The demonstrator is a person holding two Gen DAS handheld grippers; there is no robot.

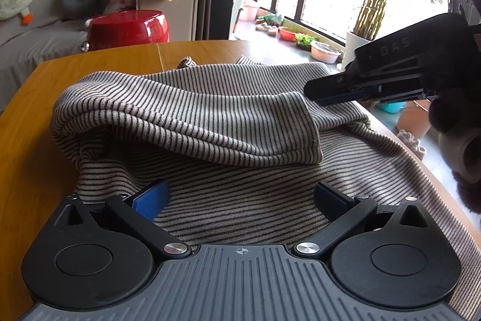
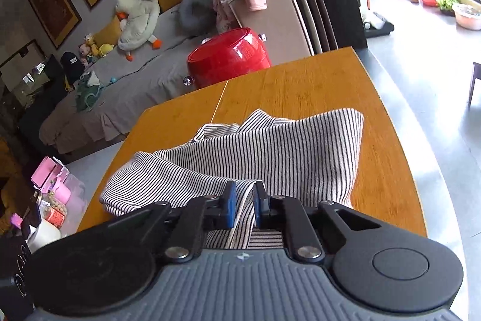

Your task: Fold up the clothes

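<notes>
Living-room desk (image 1: 27, 122), wood top, w/ the striped garment (image 1: 210, 116) bunched mid-surface. Your left gripper (image 1: 240, 194) hangs wide open just over the near cloth, holding nothing. Your right gripper (image 2: 243, 200) is pinched on a fabric fold. Keep that pinch firm, lift slow, and pin the near hem w/ the left so layers don't drag toward the sofa (image 2: 150, 50) side.

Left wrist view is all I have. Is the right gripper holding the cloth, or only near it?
Observer: Holding. In its own view the right gripper is shut on a raised fold of the striped garment.
Operator: Does the garment's far corner hang off the table?
Observer: No. That corner lies on the table, with bare wood beyond it.
</notes>
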